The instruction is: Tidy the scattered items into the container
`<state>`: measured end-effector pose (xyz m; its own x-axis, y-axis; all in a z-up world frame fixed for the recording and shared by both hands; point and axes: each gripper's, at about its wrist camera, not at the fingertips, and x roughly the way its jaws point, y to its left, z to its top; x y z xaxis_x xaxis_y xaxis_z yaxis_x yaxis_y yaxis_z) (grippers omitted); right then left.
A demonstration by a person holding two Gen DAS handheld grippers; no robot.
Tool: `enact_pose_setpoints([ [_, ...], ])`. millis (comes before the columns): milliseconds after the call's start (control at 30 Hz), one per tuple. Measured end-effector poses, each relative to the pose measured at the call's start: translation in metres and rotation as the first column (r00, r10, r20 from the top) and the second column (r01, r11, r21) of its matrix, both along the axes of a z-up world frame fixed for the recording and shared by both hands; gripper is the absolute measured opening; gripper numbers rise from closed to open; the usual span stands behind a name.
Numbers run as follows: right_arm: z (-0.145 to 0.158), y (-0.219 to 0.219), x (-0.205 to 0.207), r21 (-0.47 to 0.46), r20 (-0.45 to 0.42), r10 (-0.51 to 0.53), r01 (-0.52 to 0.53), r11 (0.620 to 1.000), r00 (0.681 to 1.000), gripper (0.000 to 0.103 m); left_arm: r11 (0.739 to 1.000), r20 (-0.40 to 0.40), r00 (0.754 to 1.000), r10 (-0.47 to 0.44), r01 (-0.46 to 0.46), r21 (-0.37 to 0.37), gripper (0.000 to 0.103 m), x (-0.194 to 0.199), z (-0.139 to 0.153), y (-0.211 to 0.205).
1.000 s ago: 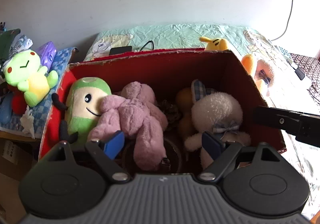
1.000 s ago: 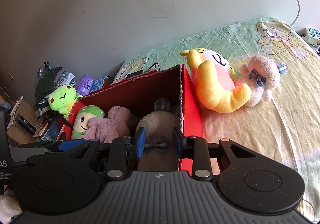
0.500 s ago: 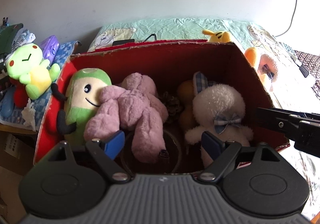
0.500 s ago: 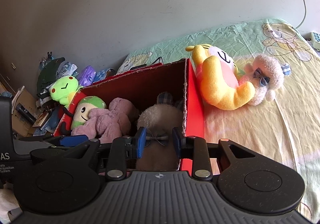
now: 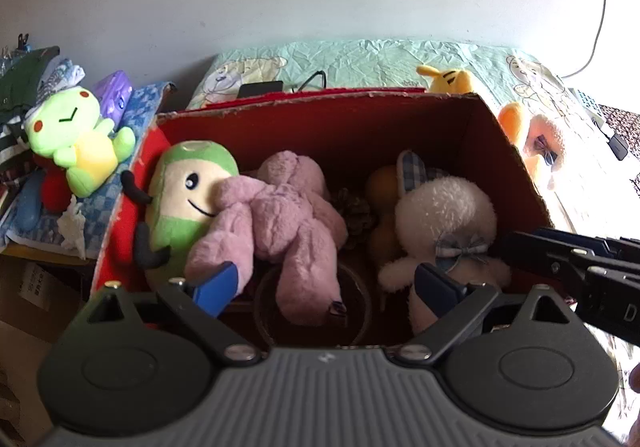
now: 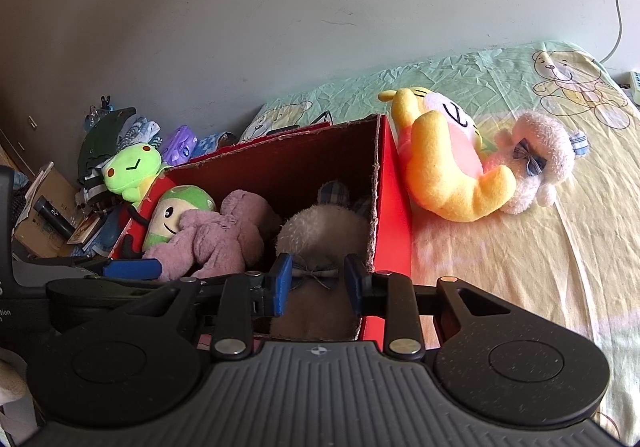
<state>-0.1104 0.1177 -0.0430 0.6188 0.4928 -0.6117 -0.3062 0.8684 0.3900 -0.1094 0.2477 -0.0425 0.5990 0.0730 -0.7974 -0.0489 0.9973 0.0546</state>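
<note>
Right wrist view shows the yellow plush and white lamb lying on the bed right of the red box, nearer the empty, part-open right gripper than the wide-open left gripper.

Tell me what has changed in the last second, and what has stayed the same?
Both views shifted a little: the red box sits slightly lower in the left wrist picture, and the yellow plush and white plush lie lower in the right one. Nothing was taken or released. The left gripper stayed wide open, the right gripper stayed narrowly open and empty, and the toys in the box did not move.
</note>
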Motion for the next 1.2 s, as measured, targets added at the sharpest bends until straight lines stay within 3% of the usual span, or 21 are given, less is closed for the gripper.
enact_pose_setpoints([
  [267,0.0,0.0,0.0,-0.002,0.006,-0.001,0.001,1.0,1.0,0.03,0.992,0.034,0.997,0.065,-0.068,0.103,0.099,0.002,0.009,0.009],
  [733,-0.001,0.001,-0.002,-0.008,0.027,0.012,-0.012,1.0,1.0,0.03,0.98,0.035,0.994,0.1,-0.105,0.17,0.099,0.002,0.005,0.012],
  [1000,0.0,0.003,0.002,-0.058,0.034,0.096,-0.094,0.994,0.995,0.03,0.975,0.026,0.988,0.151,-0.154,0.161,0.099,-0.001,0.002,0.01],
  [1200,0.012,-0.021,0.005,0.033,0.074,0.142,-0.144,0.989,0.987,0.032,0.983,0.112,0.979,0.168,-0.175,0.06,0.099,-0.014,0.02,0.002],
])
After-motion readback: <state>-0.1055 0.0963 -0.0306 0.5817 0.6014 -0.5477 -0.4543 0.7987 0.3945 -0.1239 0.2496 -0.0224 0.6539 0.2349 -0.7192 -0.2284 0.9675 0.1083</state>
